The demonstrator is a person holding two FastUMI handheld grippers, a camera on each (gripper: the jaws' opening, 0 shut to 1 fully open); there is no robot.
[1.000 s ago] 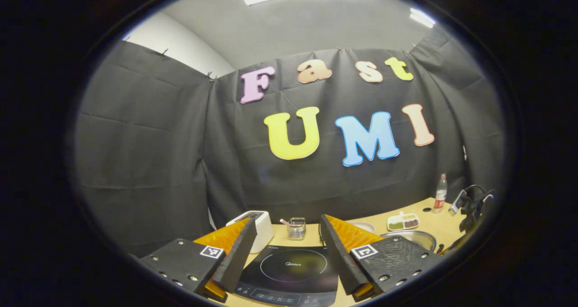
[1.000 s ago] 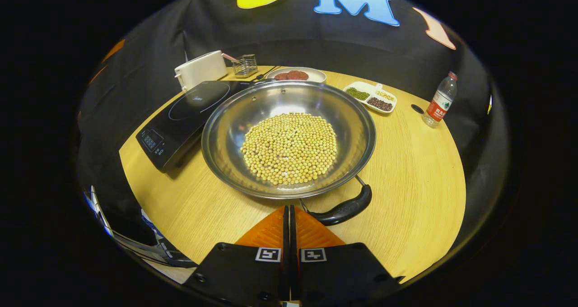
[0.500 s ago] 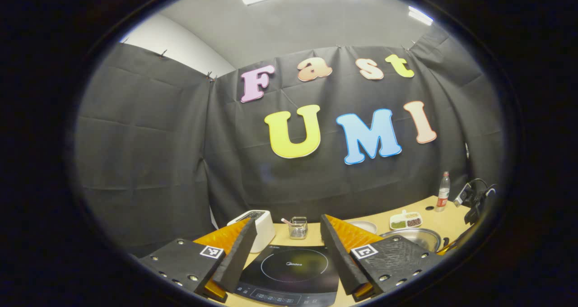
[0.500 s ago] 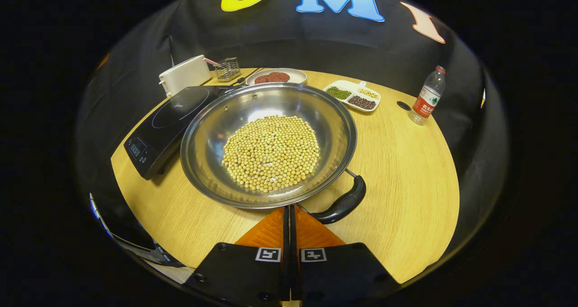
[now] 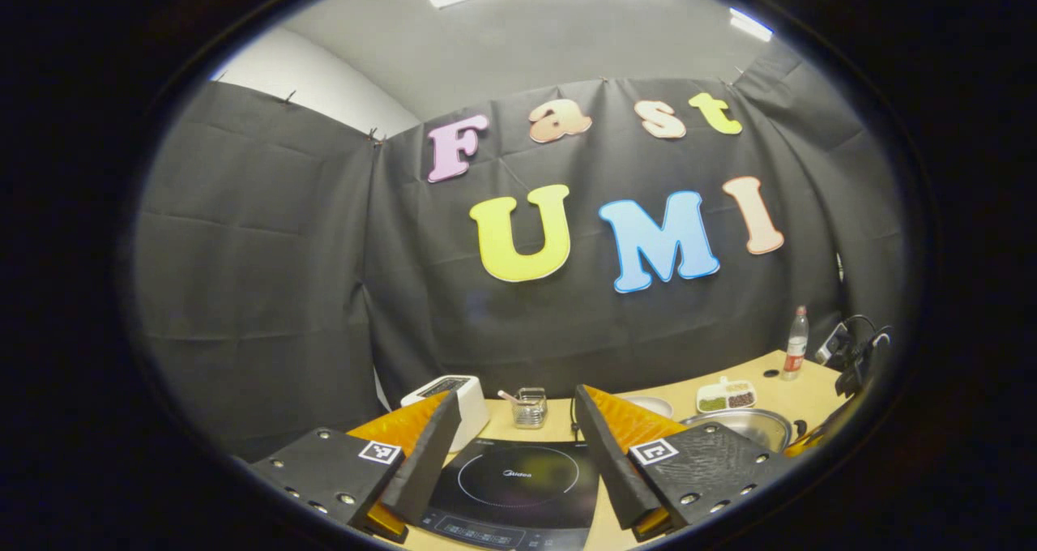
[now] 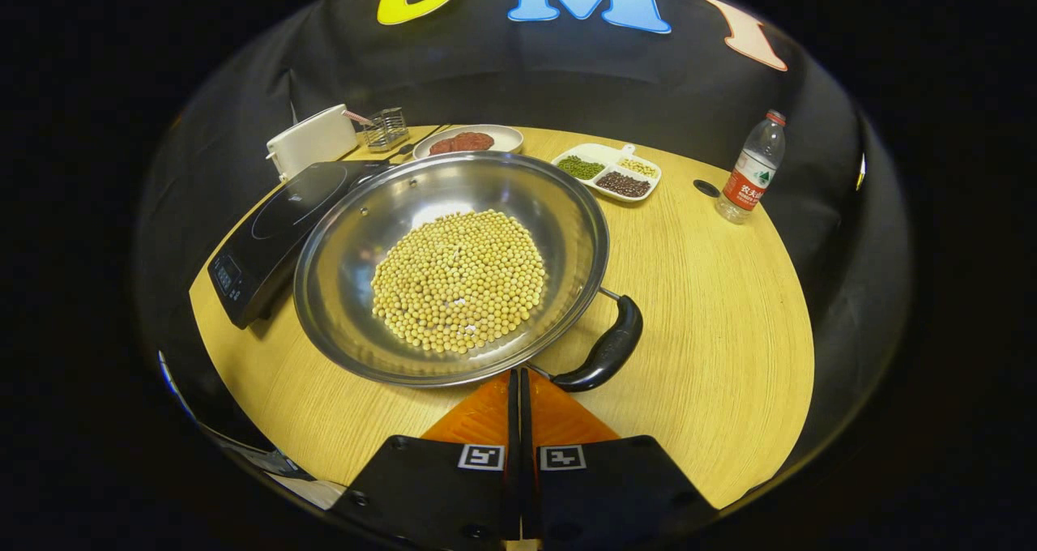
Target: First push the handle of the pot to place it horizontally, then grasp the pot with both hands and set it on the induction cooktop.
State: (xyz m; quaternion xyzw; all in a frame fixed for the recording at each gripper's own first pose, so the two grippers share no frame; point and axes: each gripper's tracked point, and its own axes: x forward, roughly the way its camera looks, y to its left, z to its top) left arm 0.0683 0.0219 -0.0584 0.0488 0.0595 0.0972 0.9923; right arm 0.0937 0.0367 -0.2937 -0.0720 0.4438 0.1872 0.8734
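Note:
A steel pot (image 6: 454, 267) with soybeans in it sits on the wooden table (image 6: 713, 308). Its black handle (image 6: 606, 350) sticks out at the near right, slanted. My right gripper (image 6: 518, 375) is shut with nothing between its fingers, and its tips sit at the pot's near rim beside the handle's base. The black induction cooktop (image 6: 279, 223) lies just left of the pot. In the left gripper view, my left gripper (image 5: 514, 395) hangs open above the induction cooktop (image 5: 518, 478), holding nothing. The pot (image 5: 753, 425) shows low at the right.
Behind the cooktop stand a white toaster (image 6: 312, 138) and a small wire basket (image 6: 385, 127). A plate of red food (image 6: 466, 140) and a divided dish of beans (image 6: 608, 174) lie behind the pot. A water bottle (image 6: 749, 170) stands at the far right.
The pot's handle has swung from the near side round toward the right, and the pot has shifted left in the right gripper view. The left gripper has barely moved.

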